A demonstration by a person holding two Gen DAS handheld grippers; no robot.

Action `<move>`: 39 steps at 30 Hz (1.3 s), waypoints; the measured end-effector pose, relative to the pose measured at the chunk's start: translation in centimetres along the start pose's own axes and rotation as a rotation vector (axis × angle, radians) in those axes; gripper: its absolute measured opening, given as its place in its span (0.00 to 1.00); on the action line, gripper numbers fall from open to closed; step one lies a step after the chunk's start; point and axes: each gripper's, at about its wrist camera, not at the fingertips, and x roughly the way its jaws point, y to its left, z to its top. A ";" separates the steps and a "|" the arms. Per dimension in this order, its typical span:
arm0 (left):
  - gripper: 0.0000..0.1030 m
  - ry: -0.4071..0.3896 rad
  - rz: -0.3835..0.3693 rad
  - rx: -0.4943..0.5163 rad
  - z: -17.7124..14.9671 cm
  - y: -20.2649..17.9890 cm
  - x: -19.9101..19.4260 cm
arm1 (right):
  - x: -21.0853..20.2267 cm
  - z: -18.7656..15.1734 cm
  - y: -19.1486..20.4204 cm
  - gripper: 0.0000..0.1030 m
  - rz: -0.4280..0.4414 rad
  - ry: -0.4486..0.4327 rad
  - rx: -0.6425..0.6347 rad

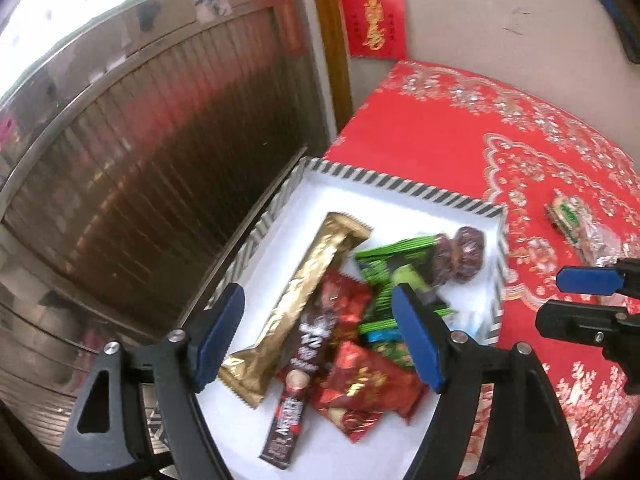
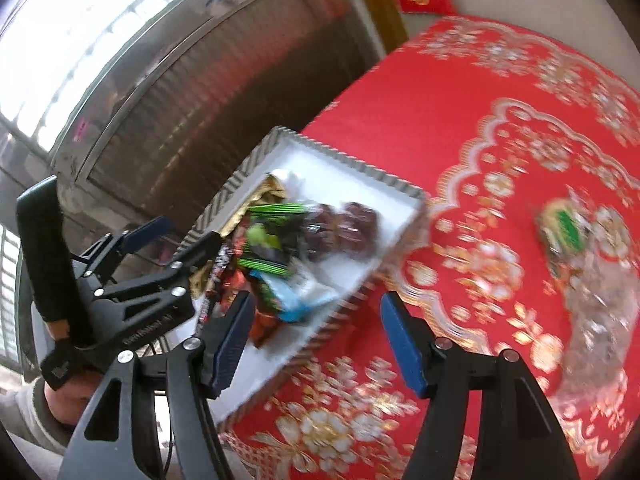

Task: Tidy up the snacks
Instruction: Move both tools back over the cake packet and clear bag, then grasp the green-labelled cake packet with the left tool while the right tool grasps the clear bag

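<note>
Snack packets (image 1: 340, 320) are crowding the near half of the striped box (image 1: 400, 182), leaving its far white floor open. Red tablecloth (image 1: 440, 128) beyond is lying bare, save one wrapped snack (image 1: 576, 224).

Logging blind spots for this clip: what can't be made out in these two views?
- Left wrist view: the blue-and-white packet in the striped box is mostly hidden behind the left gripper finger.
- Right wrist view: the green-labelled snack on the red tablecloth is motion-blurred, its label unreadable.
- Both views: box bottom corner cut off by the grippers.
</note>
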 end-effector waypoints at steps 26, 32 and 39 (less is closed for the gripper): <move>0.75 0.033 -0.340 0.272 5.5 -17.5 1.7 | -9.0 -6.5 -12.9 0.65 -0.198 -0.092 0.289; 0.75 0.065 -0.452 0.486 6.7 -21.7 4.2 | -9.6 -6.7 -13.9 0.65 -0.226 -0.102 0.301; 0.75 0.071 -0.497 0.671 7.2 -25.2 6.3 | -8.5 -5.3 -14.5 0.67 -0.290 -0.080 0.277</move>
